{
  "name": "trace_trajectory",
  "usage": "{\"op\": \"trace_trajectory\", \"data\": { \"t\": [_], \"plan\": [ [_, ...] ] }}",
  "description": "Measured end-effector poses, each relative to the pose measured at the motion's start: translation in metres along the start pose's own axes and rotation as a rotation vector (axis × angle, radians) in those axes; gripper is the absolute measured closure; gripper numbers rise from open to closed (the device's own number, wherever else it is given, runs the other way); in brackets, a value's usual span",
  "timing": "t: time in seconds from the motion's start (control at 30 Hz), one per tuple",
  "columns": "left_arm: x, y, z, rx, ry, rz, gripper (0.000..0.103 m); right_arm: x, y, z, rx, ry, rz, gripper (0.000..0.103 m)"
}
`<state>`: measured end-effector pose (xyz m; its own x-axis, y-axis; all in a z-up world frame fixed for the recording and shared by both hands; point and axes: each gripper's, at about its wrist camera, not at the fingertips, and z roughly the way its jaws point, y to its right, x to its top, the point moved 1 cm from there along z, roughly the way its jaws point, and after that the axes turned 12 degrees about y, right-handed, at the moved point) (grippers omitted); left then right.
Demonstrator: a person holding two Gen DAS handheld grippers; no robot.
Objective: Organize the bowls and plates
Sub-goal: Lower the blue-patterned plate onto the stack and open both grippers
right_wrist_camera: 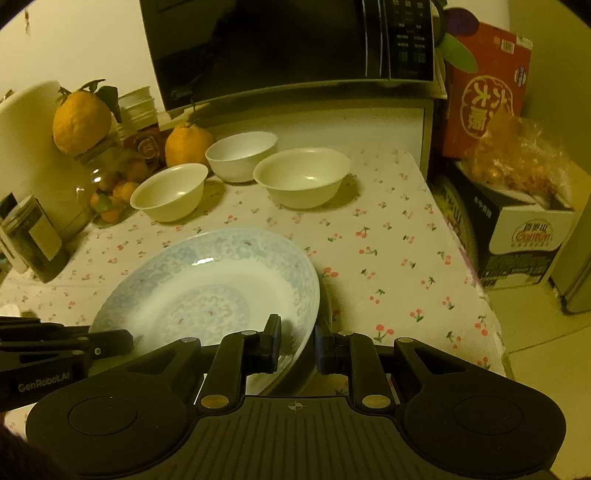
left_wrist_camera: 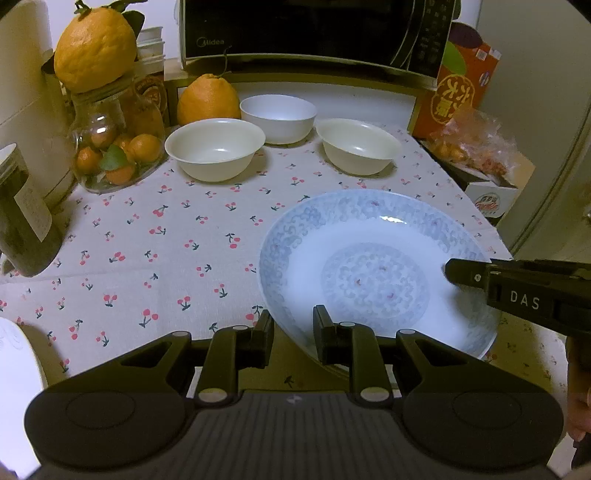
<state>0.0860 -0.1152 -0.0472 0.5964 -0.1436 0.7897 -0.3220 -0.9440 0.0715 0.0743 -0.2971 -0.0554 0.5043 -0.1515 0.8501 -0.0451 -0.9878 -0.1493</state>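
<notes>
A wide blue-patterned plate [left_wrist_camera: 373,240] hangs tilted a little above the cherry-print tablecloth [left_wrist_camera: 147,236], held from two sides. My left gripper [left_wrist_camera: 293,326] is shut on its near left rim. My right gripper [right_wrist_camera: 298,334] is shut on the plate's [right_wrist_camera: 207,280] near right rim, and one of its fingers [left_wrist_camera: 465,277] reaches in over the plate from the right. In the right wrist view the left gripper's fingers [right_wrist_camera: 110,341] enter at the left. At the back stand a cream bowl [left_wrist_camera: 214,147], a white bowl [left_wrist_camera: 279,116] and a second cream bowl [left_wrist_camera: 358,146].
A glass jar of small oranges [left_wrist_camera: 110,155] topped by a large citrus [left_wrist_camera: 96,48] stands back left, with a dark jar [left_wrist_camera: 22,225] nearer. A microwave [left_wrist_camera: 314,29] fills the back. A red box [left_wrist_camera: 461,88] and boxed goods [right_wrist_camera: 517,236] crowd the right edge. A white rim [left_wrist_camera: 14,369] shows at near left.
</notes>
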Motion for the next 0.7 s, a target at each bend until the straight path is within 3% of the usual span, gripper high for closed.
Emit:
{"op": "trace_trajectory", "data": {
  "t": [0.37, 0.7],
  "plan": [
    [-0.001, 0.009, 0.002, 0.042, -0.001, 0.079, 0.085, -0.003, -0.013, -0.002, -0.077, -0.001, -0.112, 0.082],
    [-0.001, 0.011, 0.003, 0.043, 0.003, 0.113, 0.081, -0.005, -0.010, 0.001, -0.076, -0.028, -0.102, 0.082]
  ]
}}
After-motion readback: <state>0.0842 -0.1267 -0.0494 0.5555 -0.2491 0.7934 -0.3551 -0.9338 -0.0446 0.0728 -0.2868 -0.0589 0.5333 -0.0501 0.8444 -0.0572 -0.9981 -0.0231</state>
